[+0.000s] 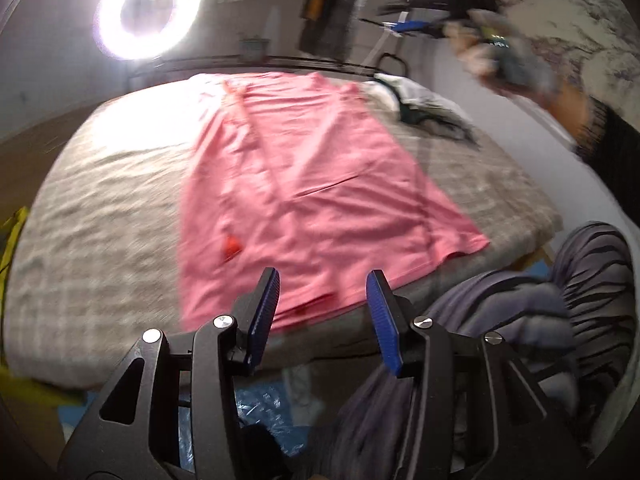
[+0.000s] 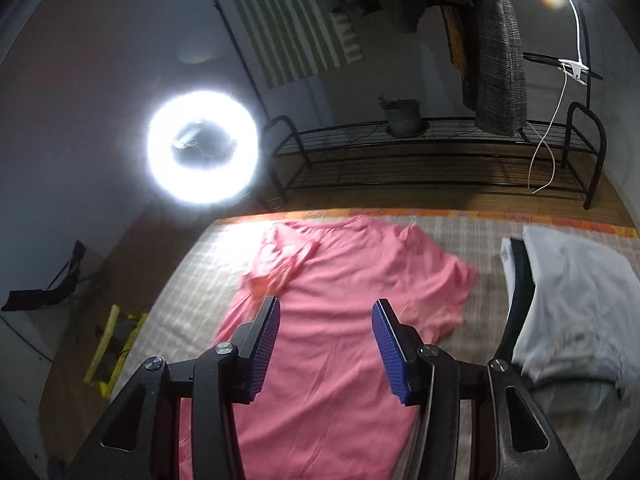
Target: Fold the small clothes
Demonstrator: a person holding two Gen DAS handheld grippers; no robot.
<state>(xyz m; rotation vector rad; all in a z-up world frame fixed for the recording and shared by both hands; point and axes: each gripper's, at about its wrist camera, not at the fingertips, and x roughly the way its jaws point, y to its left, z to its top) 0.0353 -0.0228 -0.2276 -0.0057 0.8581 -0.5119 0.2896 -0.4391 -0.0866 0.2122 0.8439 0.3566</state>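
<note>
Your left gripper (image 1: 322,280) hangs over the near hem of the pink shirt (image 1: 304,184), jaws spread, nothing between the blue pads (image 1: 266,312). The shirt lies flat on the checked bedspread (image 1: 100,208), one side folded in along its length, the hem end nearest you and the neck end toward the ring light (image 1: 148,10). Your right hand (image 1: 500,56) shows up high at the right edge of the left view, blurred, well clear of the cloth.

From the right wrist, your right gripper (image 2: 326,316) floats above the middle of the shirt, jaws parted, empty, not touching the fabric. One short sleeve (image 2: 452,284) spreads out to the right. Beside it, apart from the shirt, sits a pile of pale clothes (image 2: 572,300) with a dark strip along its left side. A black rack (image 2: 432,160) stands past the far edge of the bed.
</note>
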